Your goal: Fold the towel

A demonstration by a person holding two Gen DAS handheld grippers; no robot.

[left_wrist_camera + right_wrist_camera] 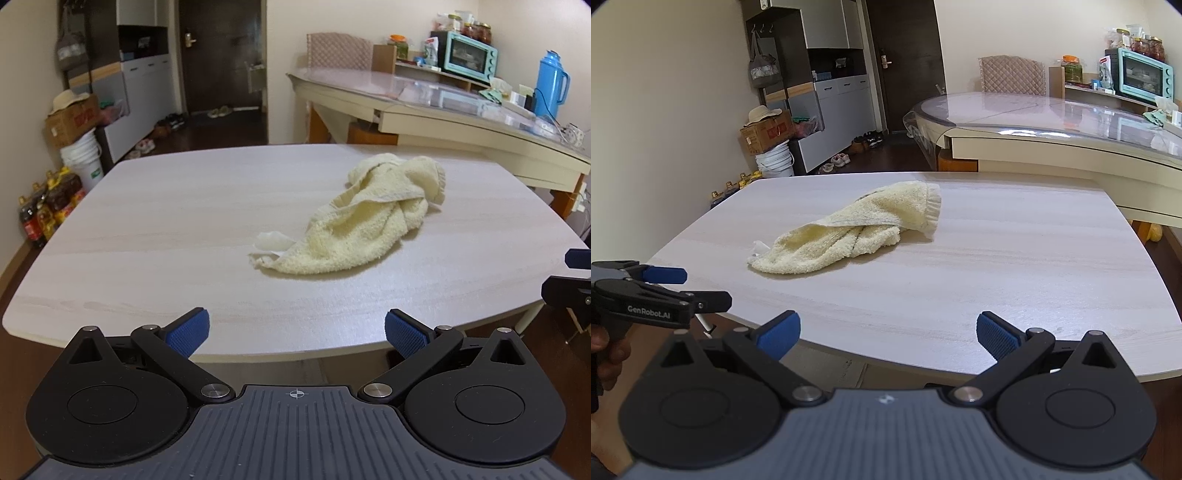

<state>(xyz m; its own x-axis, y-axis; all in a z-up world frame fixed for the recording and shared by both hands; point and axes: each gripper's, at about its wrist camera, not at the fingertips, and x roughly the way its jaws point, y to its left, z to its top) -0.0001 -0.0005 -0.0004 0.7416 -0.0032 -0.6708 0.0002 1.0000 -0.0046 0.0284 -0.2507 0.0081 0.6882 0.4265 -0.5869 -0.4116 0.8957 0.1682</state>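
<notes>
1 towel (364, 218) is lying crumpled mid-table (166, 229), w/ 1 white tag sticking out. 2 tools, left tool (297, 328) & right tool (888, 330), are hovering at near edge, both spread, empty.

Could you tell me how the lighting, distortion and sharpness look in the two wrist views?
Left wrist view: soft, even light, a faint shadow under the towel; fisheye bends the table edges; dark vignette in the upper corners. Right wrist view: the same bowing; glare on the glass-topped table behind; the towel is sharp, but the right tongs housing at the bottom looks slightly soft.
</notes>
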